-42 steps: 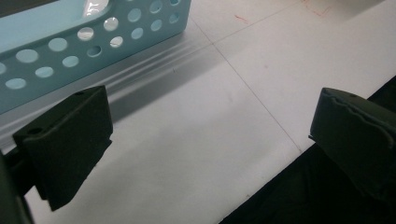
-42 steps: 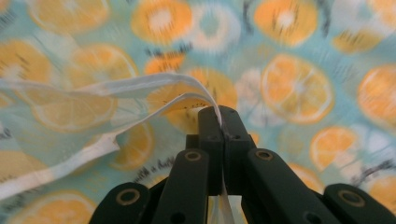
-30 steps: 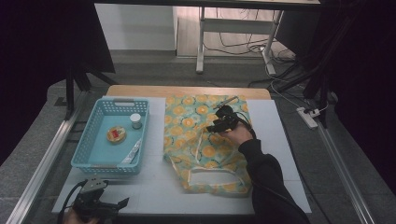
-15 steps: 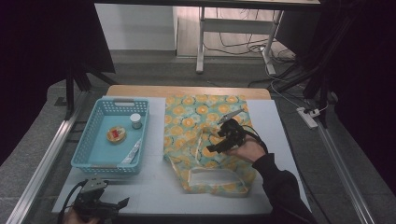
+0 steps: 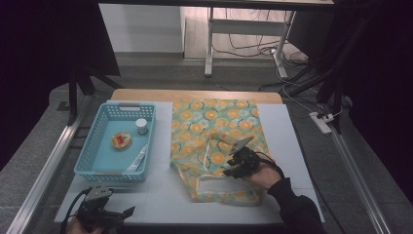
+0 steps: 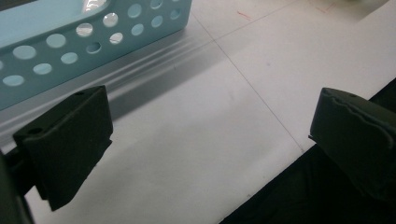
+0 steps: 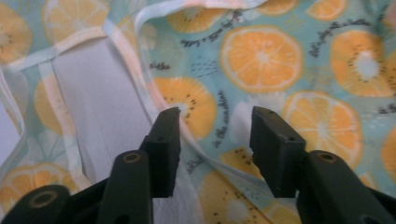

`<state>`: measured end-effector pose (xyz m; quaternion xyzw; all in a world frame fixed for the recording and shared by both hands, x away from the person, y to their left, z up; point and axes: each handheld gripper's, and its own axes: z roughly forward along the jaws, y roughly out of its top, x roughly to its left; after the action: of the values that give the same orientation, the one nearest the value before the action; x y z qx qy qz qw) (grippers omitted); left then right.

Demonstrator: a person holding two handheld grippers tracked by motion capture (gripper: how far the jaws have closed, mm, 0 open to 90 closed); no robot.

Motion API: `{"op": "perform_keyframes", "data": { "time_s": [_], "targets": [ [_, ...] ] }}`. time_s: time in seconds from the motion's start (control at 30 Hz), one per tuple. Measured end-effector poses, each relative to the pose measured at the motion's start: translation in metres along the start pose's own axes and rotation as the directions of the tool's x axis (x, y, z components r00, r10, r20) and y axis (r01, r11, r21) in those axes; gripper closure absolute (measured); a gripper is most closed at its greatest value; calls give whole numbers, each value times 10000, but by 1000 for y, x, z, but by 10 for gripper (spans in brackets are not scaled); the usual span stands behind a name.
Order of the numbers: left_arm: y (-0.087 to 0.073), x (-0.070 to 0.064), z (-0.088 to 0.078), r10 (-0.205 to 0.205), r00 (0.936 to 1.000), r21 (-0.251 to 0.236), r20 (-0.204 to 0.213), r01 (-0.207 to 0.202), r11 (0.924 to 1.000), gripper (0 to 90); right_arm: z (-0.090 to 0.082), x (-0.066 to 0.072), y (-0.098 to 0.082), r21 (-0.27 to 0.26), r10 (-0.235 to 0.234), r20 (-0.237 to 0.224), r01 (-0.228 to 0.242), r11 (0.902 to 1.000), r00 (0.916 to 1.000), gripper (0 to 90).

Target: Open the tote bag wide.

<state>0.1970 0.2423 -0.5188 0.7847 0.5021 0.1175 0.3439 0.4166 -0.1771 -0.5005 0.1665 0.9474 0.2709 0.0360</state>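
Note:
A cloth bag [image 5: 214, 129] printed with orange slices lies flat on the white table [image 5: 160, 195], its pale handles toward the near edge. My right gripper [image 5: 232, 168] hovers low over the bag's near half, beside a handle loop. In the right gripper view its jaws [image 7: 215, 140] stand partly apart and have just been closing, with a raised fold of the bag [image 7: 261, 51] under and between them; the pads do not press on it. My left gripper [image 5: 127, 214] rests at the near left table edge, jaws [image 6: 210, 140] wide open over bare table.
A light blue basket [image 5: 117, 105] sits left of the bag, holding a small white cup [image 5: 141, 126], a round dish with something red [image 5: 121, 140] and a clear packet [image 5: 137, 160]. Its perforated wall [image 6: 93, 37] is just beyond the left gripper. Bare table lies right of the bag.
The right gripper has travelled from the bag's far right part toward the near edge, stopping by the handle; its jaws widened, then narrowed. The left gripper has stayed put.

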Motion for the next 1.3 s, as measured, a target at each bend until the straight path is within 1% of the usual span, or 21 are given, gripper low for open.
{"op": "perform_keyframes", "data": {
  "time_s": [0.1,0.13,0.2,0.27,0.3,0.43,0.47,0.5,0.53,0.57,0.6,0.63,0.7,0.73,0.77,0.8,0.83,0.97,1.13,1.2,1.3],
  "targets": [
    [0,0,0,-2,10000,3,8,2,10000,0,2,2,-2,72,-128,-108,129,9999,9999,563],
    [0,0,0,-1,10000,3,6,1,10000,0,5,4,-3,106,-277,-60,277,9996,9996,578],
    [0,0,0,10,10000,5,5,-10,10000,0,6,4,-3,137,-349,-45,350,9993,9994,586],
    [0,0,0,11,10000,15,3,-11,10000,0,9,5,-1,114,-631,81,630,9979,9980,620],
    [0,0,0,12,10000,15,4,-12,10000,0,9,5,-1,114,-631,81,630,9979,9980,620],
    [0,0,0,3,10000,16,6,-3,10000,0,14,11,3,75,-1336,114,1335,9910,9910,745],
    [0,0,0,8,10000,17,5,-8,10000,0,14,11,3,75,-1336,114,1335,9910,9910,745],
    [0,0,0,16,10000,17,2,-16,10000,0,14,12,4,56,-1341,-37,1341,9909,9910,850],
    [0,0,0,22,10000,18,-9,-22,10000,0,14,12,4,56,-1341,-37,1341,9909,9910,850],
    [0,0,0,30,10000,20,-16,-29,10000,0,15,12,4,25,-1285,-82,1285,9917,9917,900],
    [0,0,0,34,10000,29,-10,-34,10000,0,15,12,4,25,-1285,-82,1285,9917,9917,900],
    [0,0,0,29,10000,20,-19,-29,10000,0,15,11,5,103,-1045,-156,1046,9945,9944,900],
    [0,0,0,19,10000,28,-10,-19,10000,0,15,10,6,132,-957,-192,960,9953,9952,900],
    [0,0,0,10,10000,23,-2,-10,10000,0,15,8,6,2,-761,-79,761,9971,9971,900],
    [0,0,0,8,10000,19,1,-8,10000,0,15,8,6,2,-761,-79,761,9971,9971,900],
    [0,0,0,10,10000,16,-2,-10,10000,0,13,4,8,-181,-448,-22,447,9988,9990,900],
    [0,0,0,9,10000,16,-2,-9,10000,0,13,2,10,-311,-302,35,303,9991,9995,900],
    [0,0,0,12,10000,16,-4,-12,10000,0,12,-6,16,-565,54,431,-30,9984,9991,900],
    [0,0,0,9,10000,1,6,-9,10000,0,19,-11,17,-445,172,287,-159,9989,9994,900],
    [0,0,0,12,10000,3,8,-12,10000,0,21,-10,13,-301,131,-2,-131,9995,9999,900],
    [0,0,0,22,10000,9,8,-22,10000,0,20,-10,11,-339,85,-143,-90,9994,9999,860]
  ]
}}
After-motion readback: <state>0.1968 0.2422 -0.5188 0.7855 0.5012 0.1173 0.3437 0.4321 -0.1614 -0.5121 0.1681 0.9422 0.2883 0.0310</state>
